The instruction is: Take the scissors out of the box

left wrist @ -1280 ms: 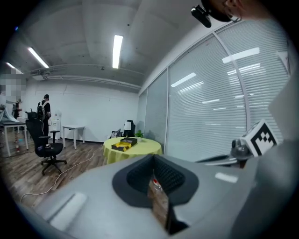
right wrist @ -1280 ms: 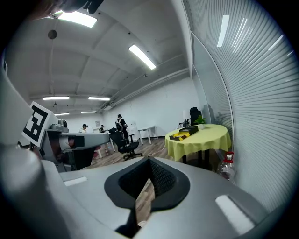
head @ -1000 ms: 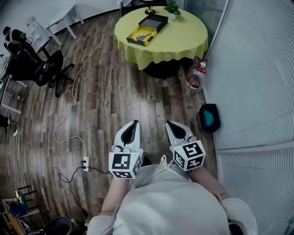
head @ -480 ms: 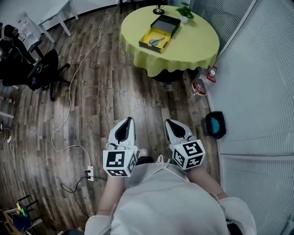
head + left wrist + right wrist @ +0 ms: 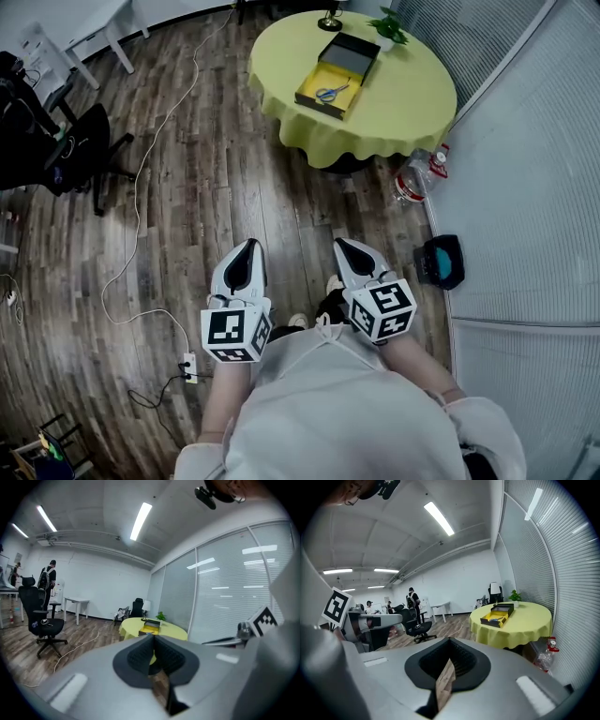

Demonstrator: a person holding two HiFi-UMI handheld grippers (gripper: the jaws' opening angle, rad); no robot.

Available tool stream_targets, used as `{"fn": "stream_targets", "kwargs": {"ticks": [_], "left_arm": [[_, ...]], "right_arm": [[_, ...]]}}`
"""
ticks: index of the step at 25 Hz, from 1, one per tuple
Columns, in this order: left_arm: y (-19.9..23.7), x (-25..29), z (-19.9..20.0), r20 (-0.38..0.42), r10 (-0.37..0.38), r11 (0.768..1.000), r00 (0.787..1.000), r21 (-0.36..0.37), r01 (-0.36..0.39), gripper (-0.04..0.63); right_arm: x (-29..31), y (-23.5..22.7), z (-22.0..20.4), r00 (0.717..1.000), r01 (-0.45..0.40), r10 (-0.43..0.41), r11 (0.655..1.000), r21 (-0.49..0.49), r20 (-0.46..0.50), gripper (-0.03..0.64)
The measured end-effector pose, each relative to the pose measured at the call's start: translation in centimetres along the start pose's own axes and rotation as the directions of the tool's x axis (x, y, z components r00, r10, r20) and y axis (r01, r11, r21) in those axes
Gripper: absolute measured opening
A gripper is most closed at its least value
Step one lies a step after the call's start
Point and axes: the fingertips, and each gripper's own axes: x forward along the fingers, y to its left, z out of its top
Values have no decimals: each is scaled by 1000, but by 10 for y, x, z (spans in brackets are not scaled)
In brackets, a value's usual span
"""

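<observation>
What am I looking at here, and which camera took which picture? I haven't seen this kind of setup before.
There is no robot. A person holds a two-jaw tool in each hand: the left gripper and the right gripper. The cubes with square markers are part of these tools.

The top-down picture comes from a camera on the person's head, looking down past their body at the wooden floor. The other two come from a camera riding on each gripper, looking along its jaws.

Both grippers are shut and hold nothing.

Some way ahead stands a round table with a yellow cloth. On it are an open box with scissors inside, and a small plant. A plastic bottle is on the floor beside the table.
</observation>
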Motion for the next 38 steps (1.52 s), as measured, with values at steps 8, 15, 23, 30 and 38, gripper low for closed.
{"fn": "stream_targets", "kwargs": {"ticks": [8, 15, 23, 30, 38], "left_arm": [[33, 79, 8, -29, 53, 999, 998, 2, -53, 6], [25, 203, 39, -39, 57, 998, 998, 22, -56, 6], [-5, 365, 67, -78, 10, 998, 997, 69, -5, 6], [-22, 455, 51, -188, -15, 994, 982, 103, 35, 6], [-15, 543, 32, -338, -54, 988, 940, 116, 99, 6]], "right_arm": [[83, -42, 21, 999, -42, 42, 999, 16, -18, 0], [159, -138, 74, 999, -51, 51, 998, 24, -4, 0], [235, -275, 141, 1000, -21, 21, 1000, 17, 3, 0], [272, -348, 152, 999, 9, -8, 999, 50, -32, 0], [303, -407, 155, 991, 123, -116, 986, 116, -69, 0]]}}
